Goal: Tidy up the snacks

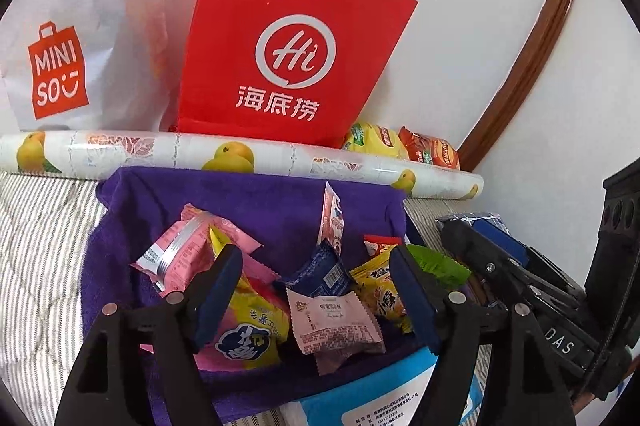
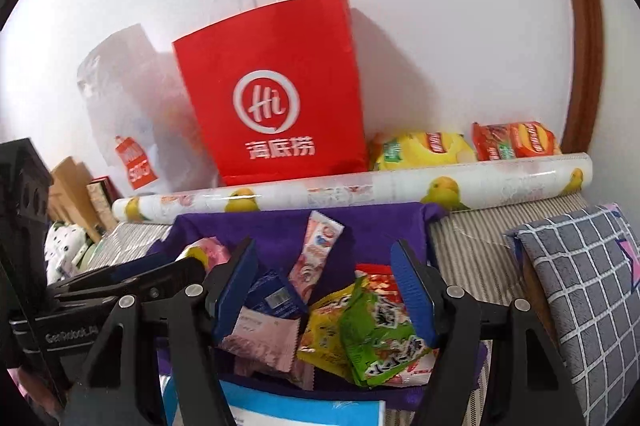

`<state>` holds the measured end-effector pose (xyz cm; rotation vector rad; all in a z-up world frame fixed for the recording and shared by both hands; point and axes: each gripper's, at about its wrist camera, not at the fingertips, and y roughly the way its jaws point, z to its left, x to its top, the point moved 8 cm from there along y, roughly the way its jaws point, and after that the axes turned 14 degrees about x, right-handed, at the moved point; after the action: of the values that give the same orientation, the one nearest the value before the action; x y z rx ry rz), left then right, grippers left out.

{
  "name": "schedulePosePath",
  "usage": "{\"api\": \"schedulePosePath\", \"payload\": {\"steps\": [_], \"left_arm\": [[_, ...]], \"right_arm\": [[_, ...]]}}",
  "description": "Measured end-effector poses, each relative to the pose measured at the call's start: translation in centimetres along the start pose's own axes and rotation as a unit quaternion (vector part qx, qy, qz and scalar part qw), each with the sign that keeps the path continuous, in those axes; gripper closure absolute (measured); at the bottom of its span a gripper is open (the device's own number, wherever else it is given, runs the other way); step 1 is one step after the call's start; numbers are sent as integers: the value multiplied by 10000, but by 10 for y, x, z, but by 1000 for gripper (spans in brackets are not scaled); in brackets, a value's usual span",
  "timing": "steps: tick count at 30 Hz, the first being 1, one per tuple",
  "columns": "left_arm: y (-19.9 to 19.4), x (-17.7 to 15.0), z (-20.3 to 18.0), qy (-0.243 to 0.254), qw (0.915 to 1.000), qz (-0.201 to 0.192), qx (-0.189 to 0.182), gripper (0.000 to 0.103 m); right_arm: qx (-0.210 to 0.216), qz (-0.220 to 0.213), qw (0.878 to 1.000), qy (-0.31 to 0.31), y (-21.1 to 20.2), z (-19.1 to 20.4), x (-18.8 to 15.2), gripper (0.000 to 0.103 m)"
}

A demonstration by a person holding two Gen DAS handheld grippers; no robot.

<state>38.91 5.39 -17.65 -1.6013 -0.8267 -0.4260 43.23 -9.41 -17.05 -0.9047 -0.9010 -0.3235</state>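
Sorting appears barely begun: the snack packets (image 1: 320, 298) lie heaped on the purple cloth (image 1: 280, 202), none bagged as far as visible. Left claw (image 1: 316, 294) and right claw (image 2: 324, 290) hover spread wide, empty, near the red bag (image 1: 296, 38).

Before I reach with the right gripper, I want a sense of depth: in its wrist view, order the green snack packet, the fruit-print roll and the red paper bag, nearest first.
1. green snack packet: between the fingers, low right.
2. fruit-print roll: lying across, beyond the purple cloth.
3. red paper bag: behind the roll, against the wall.
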Motion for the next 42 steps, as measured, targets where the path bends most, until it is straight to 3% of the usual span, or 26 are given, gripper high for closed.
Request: {"api": "schedulePosePath", "payload": {"steps": [3,8,10,15,18,23,27,28,32,42], "left_arm": [[-11,1,0,128,9998,-120,116,29],[-30,-3,-2,92,9998,-149,-80,29],[-37,-8,-1,-6,9999,-107,-108,29],[-64,-37,1,108,9999,34,75,29],[-88,-52,3,201,9996,12,193,28],[-130,-72,5,264,9991,-70,324,19],[-158,-86,5,288,9984,-158,463,10],[-166,-90,5,284,9982,-183,492,9],[-192,-105,8,342,9953,-225,881,7],[-261,-134,-7,375,9950,-439,815,7]], "right_arm": [[-148,5,9999,-25,-5,5,2,35],[-343,-8,9992,210,-29,11,-2,35],[-393,20,9990,214,-44,15,-8,25],[-873,168,9959,157,-80,21,-29,15],[-913,360,9948,254,-97,26,-45,15],[-1046,533,9923,391,-129,35,-73,14],[-1289,443,9901,326,-163,47,-89,6],[-1313,386,9901,301,-172,51,-91,1],[-1262,215,9912,332,-203,67,-97,0],[-1092,103,9921,617,-277,100,-122,0]]}}
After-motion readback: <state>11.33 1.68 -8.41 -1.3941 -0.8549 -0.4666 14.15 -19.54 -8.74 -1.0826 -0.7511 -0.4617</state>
